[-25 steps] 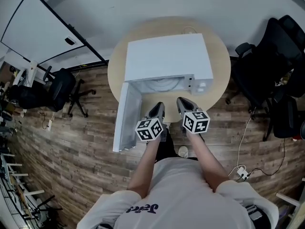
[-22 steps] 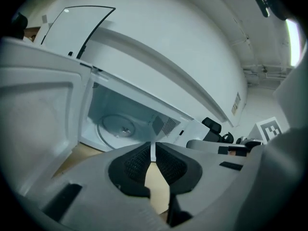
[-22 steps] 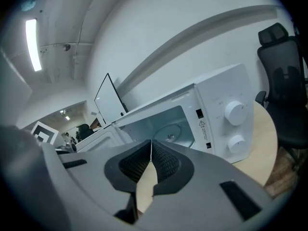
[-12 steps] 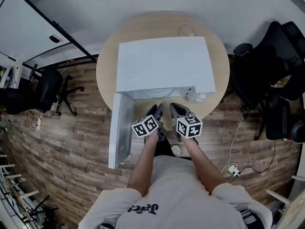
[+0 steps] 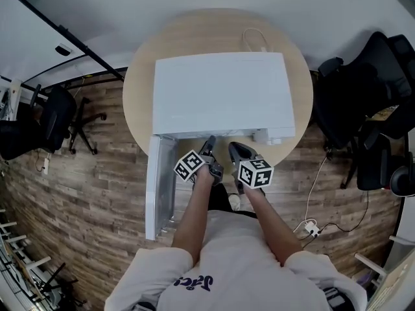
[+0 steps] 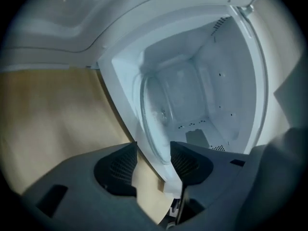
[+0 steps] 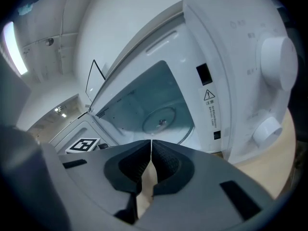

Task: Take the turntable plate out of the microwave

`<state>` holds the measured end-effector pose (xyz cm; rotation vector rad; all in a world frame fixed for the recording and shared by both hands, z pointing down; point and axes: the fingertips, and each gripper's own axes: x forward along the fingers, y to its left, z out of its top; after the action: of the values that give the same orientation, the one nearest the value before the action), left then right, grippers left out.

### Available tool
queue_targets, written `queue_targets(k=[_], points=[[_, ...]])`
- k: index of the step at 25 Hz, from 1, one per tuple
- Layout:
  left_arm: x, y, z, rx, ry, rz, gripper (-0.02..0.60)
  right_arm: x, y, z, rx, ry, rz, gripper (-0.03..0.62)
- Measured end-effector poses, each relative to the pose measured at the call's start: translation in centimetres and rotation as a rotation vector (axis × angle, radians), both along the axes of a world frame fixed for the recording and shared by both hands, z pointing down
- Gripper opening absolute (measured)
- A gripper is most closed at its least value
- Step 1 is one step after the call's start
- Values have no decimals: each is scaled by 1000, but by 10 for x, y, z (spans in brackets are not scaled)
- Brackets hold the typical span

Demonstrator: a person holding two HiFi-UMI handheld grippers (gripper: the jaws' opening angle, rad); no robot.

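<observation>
Turntable plate [image 7: 161, 119] still flat inside the microwave [image 5: 220, 92], but left gripper [image 6: 154, 149] now lowered to the doorway, jaws opening with the near rim between them, untouched; right gripper [image 7: 151, 143] alongside, jaws together, grab likely next.

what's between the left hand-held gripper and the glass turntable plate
Left gripper view: only the white microwave's front sill and beige wooden table lie between the left hand-held gripper, empty jaws opening, and the round glass turntable plate.
</observation>
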<state>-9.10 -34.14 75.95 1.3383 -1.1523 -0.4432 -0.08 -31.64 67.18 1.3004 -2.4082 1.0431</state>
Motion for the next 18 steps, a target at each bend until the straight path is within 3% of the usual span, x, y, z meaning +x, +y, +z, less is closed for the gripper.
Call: queue_targets(k=[4,8,13,18], points=[[1,-7,11,-26,55,-31,204,2,-4,9,-25,-12,12,20],[2,-9,11,-40,72,-36,106,0,-3,13,-48,-34,19,19],[-1,-7,10,-34,146,-78,64,2,1,22,-81,-80,55,20],[-4,1,3,-11,223,-118,35,7,9,32,-125,-184,105,20]])
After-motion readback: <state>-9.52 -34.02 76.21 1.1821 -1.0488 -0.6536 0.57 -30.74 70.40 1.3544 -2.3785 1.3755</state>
